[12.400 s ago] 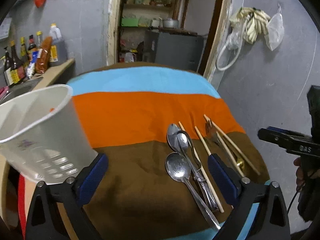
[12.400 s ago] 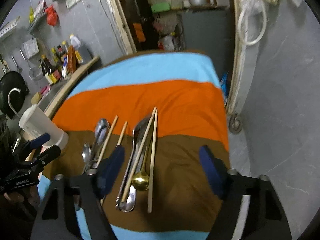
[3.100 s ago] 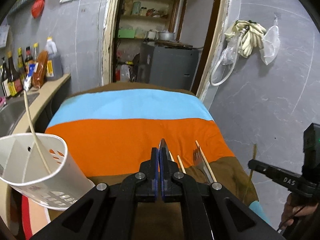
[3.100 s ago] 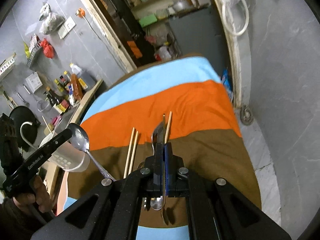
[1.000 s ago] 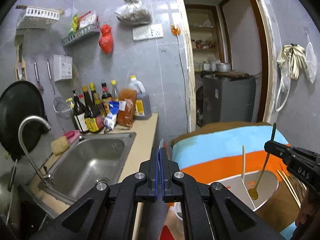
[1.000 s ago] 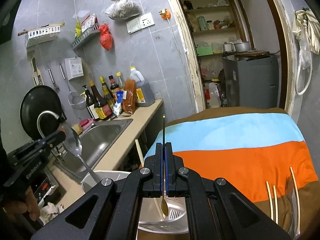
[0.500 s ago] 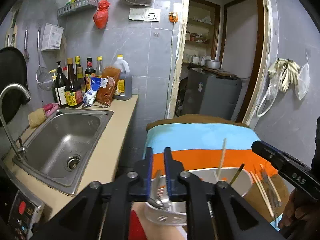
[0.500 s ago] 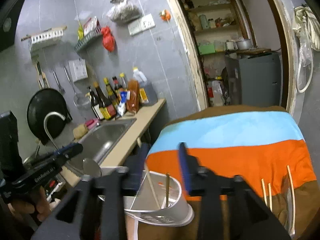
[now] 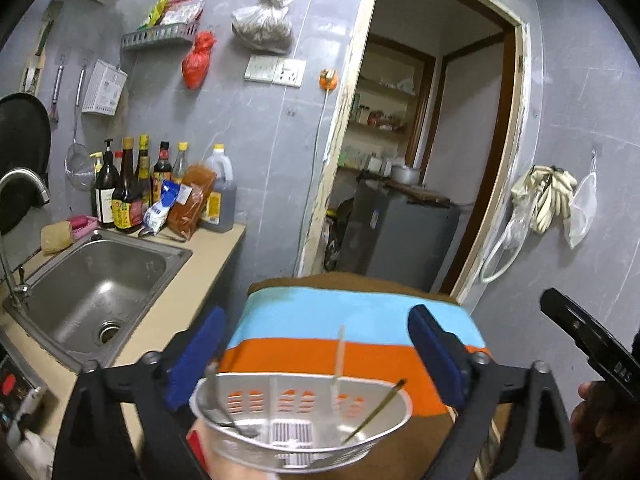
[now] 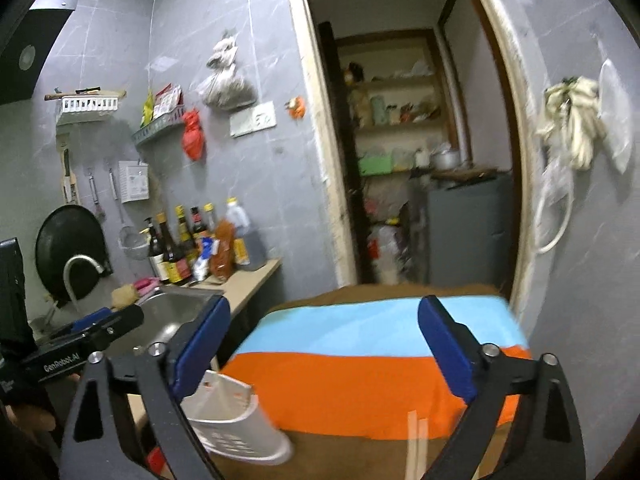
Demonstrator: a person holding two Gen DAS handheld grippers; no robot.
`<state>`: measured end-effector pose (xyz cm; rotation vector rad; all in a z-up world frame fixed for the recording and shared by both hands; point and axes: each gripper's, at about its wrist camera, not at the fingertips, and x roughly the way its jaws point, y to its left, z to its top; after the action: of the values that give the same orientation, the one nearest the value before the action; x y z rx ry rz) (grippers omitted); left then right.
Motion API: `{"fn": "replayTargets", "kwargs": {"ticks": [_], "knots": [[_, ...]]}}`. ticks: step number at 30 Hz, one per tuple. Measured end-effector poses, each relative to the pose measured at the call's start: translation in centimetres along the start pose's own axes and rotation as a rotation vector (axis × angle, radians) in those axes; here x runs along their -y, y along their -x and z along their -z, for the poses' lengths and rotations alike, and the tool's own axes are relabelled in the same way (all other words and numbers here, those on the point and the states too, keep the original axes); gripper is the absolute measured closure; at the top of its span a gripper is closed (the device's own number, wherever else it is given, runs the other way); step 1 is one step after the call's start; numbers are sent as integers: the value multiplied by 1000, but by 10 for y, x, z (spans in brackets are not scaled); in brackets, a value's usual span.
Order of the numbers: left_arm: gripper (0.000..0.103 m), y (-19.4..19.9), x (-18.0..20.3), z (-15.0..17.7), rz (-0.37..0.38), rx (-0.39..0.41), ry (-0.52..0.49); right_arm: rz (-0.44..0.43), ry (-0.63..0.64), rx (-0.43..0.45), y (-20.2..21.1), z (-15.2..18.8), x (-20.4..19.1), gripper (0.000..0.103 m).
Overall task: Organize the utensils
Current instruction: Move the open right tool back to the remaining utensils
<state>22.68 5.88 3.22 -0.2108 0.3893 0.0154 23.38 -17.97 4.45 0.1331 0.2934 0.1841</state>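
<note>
Sitting below spread left gripper [image 9: 316, 354]: holder [image 9: 302, 420], seemingly untouched.

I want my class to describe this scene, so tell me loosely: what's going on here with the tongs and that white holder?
A person holds tongs in each hand, sorting utensils into a white holder on a striped cloth. Both the left tongs and right tongs have just been opening, with nothing between their pads. A silver spoon, a dark-handled utensil and a pale stick sit inside; chopsticks remain on the cloth.

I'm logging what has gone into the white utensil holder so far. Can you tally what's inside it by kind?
In the white utensil holder, from the left wrist view:
Silver spoon: 1
Pale chopstick: 1
Dark-handled, gold-tipped utensil: 1
Total: 3
</note>
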Motion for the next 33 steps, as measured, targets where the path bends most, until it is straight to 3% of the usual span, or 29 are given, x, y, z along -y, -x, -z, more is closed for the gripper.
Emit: {"fn": "replayTargets", "kwargs": {"ticks": [9, 23, 27, 33], "knots": [[2, -1, 66, 11, 0, 62, -69, 125, 16, 37, 31, -10, 63, 4], [2, -28, 151, 46, 5, 25, -135, 162, 10, -34, 22, 5, 145, 3], [2, -40, 165, 59, -8, -4, -144, 156, 1, -70, 12, 18, 165, 3], [2, -64, 178, 82, -8, -116, -177, 133, -37, -165, -15, 45, 191, 3]]}}
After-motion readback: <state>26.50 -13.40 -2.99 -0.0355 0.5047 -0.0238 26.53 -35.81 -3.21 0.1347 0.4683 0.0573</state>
